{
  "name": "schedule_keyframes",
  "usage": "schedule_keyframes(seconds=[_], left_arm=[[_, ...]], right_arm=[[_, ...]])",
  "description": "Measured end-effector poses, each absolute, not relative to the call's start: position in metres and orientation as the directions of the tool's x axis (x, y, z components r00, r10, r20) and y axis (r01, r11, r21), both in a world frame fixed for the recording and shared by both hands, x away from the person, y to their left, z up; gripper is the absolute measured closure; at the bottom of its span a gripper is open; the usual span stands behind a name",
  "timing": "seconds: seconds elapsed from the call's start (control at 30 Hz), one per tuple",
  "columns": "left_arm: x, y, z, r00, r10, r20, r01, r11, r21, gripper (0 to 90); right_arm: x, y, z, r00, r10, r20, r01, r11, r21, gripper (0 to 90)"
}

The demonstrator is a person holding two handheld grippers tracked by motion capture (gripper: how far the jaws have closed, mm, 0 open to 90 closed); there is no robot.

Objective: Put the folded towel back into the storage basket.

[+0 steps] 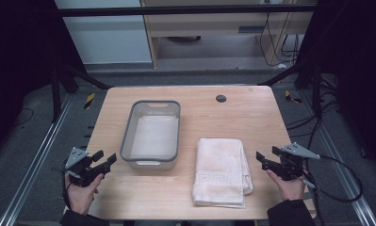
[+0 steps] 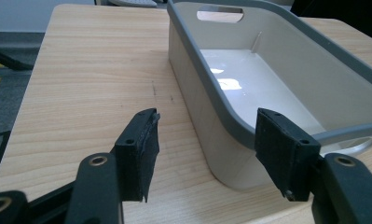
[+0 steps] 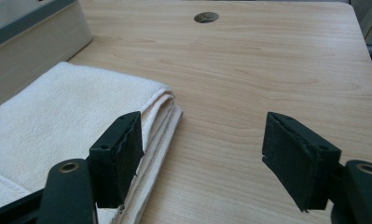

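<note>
A folded white towel (image 1: pixel 221 172) lies flat on the wooden table (image 1: pixel 242 117), front and right of centre. To its left stands an empty grey-rimmed white bin (image 1: pixel 152 134). My left gripper (image 1: pixel 104 159) is held open near the table's left front edge, just left of the bin's near corner (image 2: pixel 230 154), gripping nothing. My right gripper (image 1: pixel 269 156) is open just right of the towel, nothing between its jaws. In the right gripper view the towel's folded edge (image 3: pixel 167 105) sits by the left jaw and the bin wall (image 3: pixel 34 42) is at the far left.
A round cable hole (image 1: pixel 221 98) marks the table's far side. Bare wood lies between the towel and the table's right edge (image 3: pixel 249 79). Metal frame rails run along both sides on the floor, with cables at the right.
</note>
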State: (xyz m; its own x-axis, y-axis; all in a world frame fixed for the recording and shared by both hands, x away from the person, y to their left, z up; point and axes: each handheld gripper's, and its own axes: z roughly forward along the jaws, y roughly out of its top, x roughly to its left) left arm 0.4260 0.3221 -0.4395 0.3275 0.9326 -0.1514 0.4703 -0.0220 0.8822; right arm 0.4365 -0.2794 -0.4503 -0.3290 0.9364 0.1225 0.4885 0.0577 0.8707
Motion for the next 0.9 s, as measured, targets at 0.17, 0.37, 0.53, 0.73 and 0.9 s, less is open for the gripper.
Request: schedule_keyframes(seconds=[0.17,0.37,0.53,0.73,0.9], left_arm=[[0.426,0.318,-0.436,0.335,0.93,-0.152,0.465,-0.023,0.885,39.2],[0.427,0.316,-0.427,0.343,0.926,-0.157,0.449,-0.015,0.894,39.2],[0.428,0.314,-0.423,0.349,0.925,-0.152,0.444,-0.021,0.896,39.2],[0.429,0.311,-0.418,0.36,0.921,-0.152,0.442,-0.024,0.897,39.2],[0.43,0.305,-0.412,0.369,0.917,-0.149,0.427,-0.025,0.904,40.6]], right_arm=[[0.436,-0.277,-0.445,-0.338,0.932,0.128,0.484,0.056,0.873,28.9],[0.438,-0.274,-0.437,-0.366,0.924,0.111,0.484,0.087,0.871,30.7],[0.439,-0.272,-0.434,-0.374,0.921,0.111,0.483,0.091,0.871,30.6],[0.44,-0.272,-0.427,-0.38,0.917,0.117,0.477,0.087,0.874,30.7],[0.442,-0.269,-0.42,-0.382,0.916,0.123,0.468,0.077,0.88,31.9]])
